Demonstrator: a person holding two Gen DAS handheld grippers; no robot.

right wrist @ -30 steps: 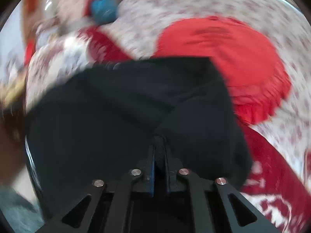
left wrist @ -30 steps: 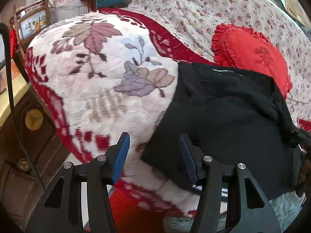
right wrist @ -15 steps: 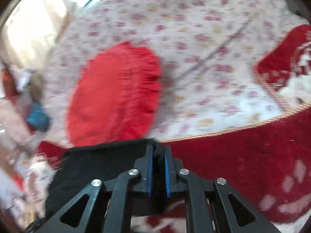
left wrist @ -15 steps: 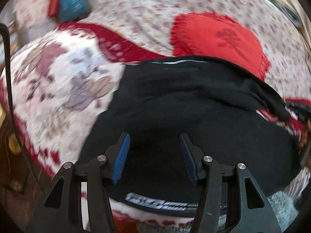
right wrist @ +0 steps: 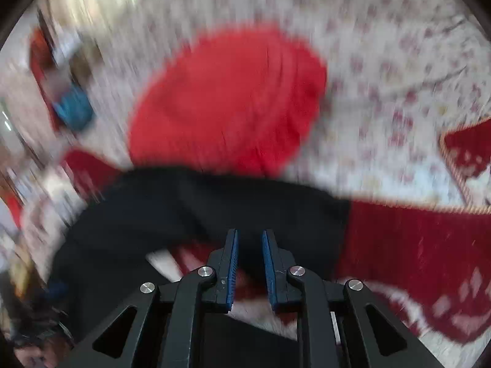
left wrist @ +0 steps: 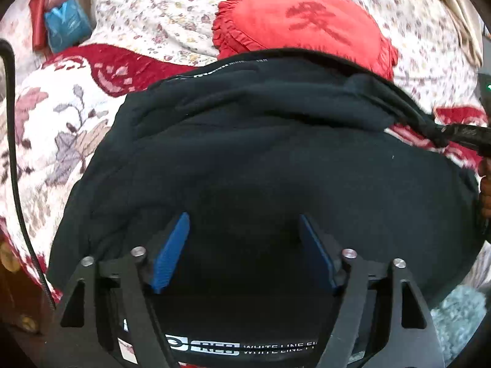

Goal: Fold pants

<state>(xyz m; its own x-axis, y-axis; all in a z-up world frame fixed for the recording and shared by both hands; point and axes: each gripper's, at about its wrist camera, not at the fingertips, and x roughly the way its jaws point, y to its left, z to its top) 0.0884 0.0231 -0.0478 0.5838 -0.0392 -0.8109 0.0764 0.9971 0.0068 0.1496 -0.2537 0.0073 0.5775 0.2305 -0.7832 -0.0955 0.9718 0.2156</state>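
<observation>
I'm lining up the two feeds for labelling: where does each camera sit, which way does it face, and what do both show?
Left wrist: on the left gripper, angled down at the black pants; its jaws, opening, frame cloth without pinching it.
Right wrist: on the right gripper, angled down at the pants' edge; jaws slightly apart, opening; picture blurred.
Both show: the pants, red cushion, floral sheet.

One pair of black fabric pants [left wrist: 276,159]. One round red frilled cushion [left wrist: 300,24]. One red and cream floral plush blanket [left wrist: 52,116]. One cream bedsheet with small pink flowers [left wrist: 159,9]. One blue plastic bag [left wrist: 66,26]. Two black two-finger grippers with blue pads: left gripper [left wrist: 244,224], right gripper [right wrist: 249,239].
</observation>
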